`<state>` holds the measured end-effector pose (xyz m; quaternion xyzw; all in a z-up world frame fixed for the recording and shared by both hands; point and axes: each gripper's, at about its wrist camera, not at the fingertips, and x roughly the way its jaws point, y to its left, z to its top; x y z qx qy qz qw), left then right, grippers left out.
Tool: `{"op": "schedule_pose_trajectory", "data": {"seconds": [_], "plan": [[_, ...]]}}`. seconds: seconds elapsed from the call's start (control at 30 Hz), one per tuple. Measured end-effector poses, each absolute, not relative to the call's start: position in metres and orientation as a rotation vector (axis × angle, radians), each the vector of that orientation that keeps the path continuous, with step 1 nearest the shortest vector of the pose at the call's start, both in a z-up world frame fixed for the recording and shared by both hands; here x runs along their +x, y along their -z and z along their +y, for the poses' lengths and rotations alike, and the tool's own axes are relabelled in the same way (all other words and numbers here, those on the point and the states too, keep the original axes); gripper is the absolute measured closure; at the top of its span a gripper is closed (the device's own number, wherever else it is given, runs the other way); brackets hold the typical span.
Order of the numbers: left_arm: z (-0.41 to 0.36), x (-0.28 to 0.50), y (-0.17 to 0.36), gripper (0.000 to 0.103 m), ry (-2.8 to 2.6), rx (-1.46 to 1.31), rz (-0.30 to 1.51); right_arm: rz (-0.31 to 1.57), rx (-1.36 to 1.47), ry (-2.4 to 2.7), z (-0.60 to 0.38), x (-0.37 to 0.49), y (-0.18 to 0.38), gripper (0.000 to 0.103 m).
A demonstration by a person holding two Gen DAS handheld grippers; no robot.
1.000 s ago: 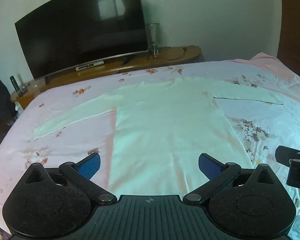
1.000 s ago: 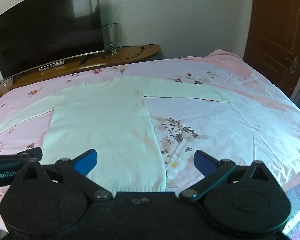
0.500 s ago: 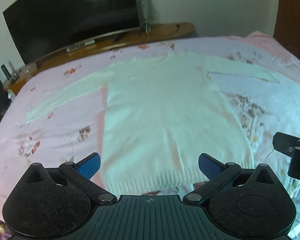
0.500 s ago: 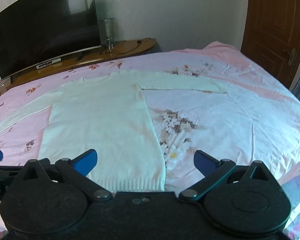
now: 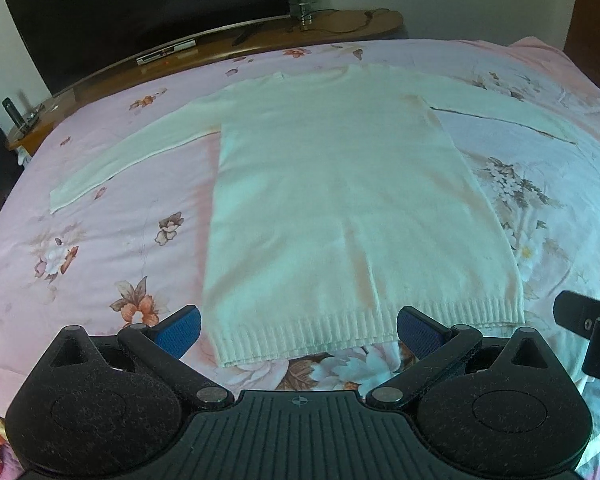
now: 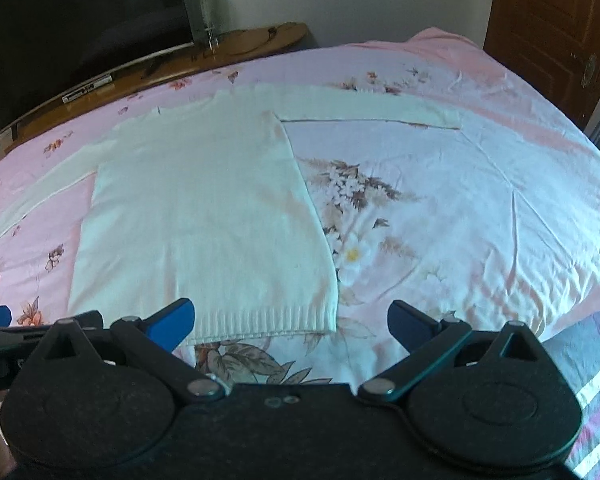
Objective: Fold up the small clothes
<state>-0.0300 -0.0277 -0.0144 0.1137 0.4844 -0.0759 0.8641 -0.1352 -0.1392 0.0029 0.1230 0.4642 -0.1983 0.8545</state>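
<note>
A cream long-sleeved knit sweater point(image 5: 340, 200) lies flat on the pink floral bedsheet point(image 5: 112, 252), both sleeves spread out sideways and its ribbed hem nearest me. My left gripper point(image 5: 298, 326) is open above the hem, its blue pads either side of the hem's left and middle part, holding nothing. In the right wrist view the sweater point(image 6: 204, 216) lies left of centre. My right gripper point(image 6: 290, 318) is open too, over the hem's right corner, with nothing between its fingers.
A large dark TV point(image 5: 148, 12) stands on a curved wooden stand point(image 5: 340, 28) beyond the bed's far edge, with a glass object point(image 6: 204, 12) beside it. A brown door point(image 6: 552, 28) is at the right. The bed's right edge drops to a striped cover point(image 6: 596, 384).
Both grippers have tilted down and come in over the near end of the sweater; the ribbed hem, hidden a second ago, now shows between the fingers. Both stay open.
</note>
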Motion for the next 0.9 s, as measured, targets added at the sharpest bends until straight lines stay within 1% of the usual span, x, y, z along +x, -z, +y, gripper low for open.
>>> {"op": "schedule_pose_trajectory", "data": {"seconds": [0.17, 0.9], "plan": [[-0.0253, -0.0251, 0.0150, 0.000, 0.144, 0.220, 1.011, 0.995, 0.260, 0.413, -0.1388, -0.1319, 0.0006, 0.000], [-0.0227, -0.0219, 0.0171, 0.000, 0.166, 0.216, 0.993, 0.963, 0.263, 0.413, -0.1371, -0.1306, -0.0059, 0.000]]}}
